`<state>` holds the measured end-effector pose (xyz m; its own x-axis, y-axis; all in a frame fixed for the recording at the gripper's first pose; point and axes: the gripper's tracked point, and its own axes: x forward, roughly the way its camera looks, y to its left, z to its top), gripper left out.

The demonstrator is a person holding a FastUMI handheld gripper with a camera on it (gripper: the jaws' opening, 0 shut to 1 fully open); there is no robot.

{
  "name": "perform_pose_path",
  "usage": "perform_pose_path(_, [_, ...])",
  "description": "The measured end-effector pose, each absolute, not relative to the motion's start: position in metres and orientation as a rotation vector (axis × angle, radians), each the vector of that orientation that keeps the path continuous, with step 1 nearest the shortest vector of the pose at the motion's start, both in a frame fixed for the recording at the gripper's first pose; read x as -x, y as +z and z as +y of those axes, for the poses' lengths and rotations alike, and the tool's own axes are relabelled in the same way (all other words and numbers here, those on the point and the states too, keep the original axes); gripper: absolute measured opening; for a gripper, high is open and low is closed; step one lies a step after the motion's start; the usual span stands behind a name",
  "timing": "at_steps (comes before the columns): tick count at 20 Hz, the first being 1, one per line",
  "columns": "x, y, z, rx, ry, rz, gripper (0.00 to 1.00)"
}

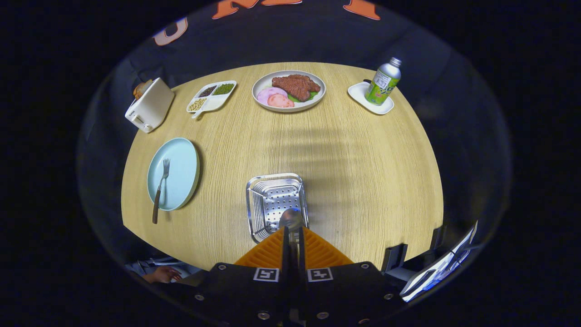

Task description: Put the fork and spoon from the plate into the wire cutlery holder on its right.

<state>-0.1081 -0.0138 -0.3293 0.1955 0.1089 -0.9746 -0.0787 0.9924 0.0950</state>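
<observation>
My gripper (pixel 292 234) is shut on the spoon, whose bowl (pixel 291 218) sticks out just ahead of the fingertips. It hangs over the near end of the wire cutlery holder (pixel 275 200), a steel basket with a perforated floor. To the left lies the pale blue plate (pixel 181 159). The fork (pixel 160 190) rests on it, tines pointing away, and its dark handle reaches over the plate's near rim onto the table.
On the round wooden table (pixel 363 163) at the back stand a white toaster (pixel 149 110), a divided dish of beans (pixel 211 96), a plate of meat (pixel 289 90) and a bottle (pixel 383 81) on a white tray (pixel 363 95). A person's hand (pixel 162 274) shows below the table's near left edge.
</observation>
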Motion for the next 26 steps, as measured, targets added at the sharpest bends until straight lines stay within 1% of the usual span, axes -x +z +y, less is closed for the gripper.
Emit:
perform_pose_path(6, [0.089, -0.313, -0.004, -0.095, 0.125, 1.287, 0.09])
perform_pose_path(8, [0.075, -0.302, 0.002, -0.117, 0.129, 1.213, 0.12])
perform_pose_path(9, [0.069, -0.297, 0.005, -0.122, 0.132, 1.169, 0.19])
perform_pose_path(10, [0.06, -0.289, 0.008, -0.124, 0.132, 1.121, 0.23])
perform_pose_path(11, [0.052, -0.281, 0.012, -0.127, 0.134, 1.068, 0.31])
perform_pose_path(12, [0.043, -0.271, 0.015, -0.131, 0.136, 1.013, 0.37])
perform_pose_path(13, [0.035, -0.261, 0.02, -0.137, 0.138, 0.954, 0.44])
perform_pose_path(18, [0.004, -0.213, 0.048, -0.139, 0.148, 0.693, 0.67])
perform_pose_path(21, [-0.004, -0.188, 0.066, -0.123, 0.159, 0.566, 0.76])
perform_pose_path(26, [-0.011, -0.156, 0.112, -0.113, 0.218, 0.415, 0.83])
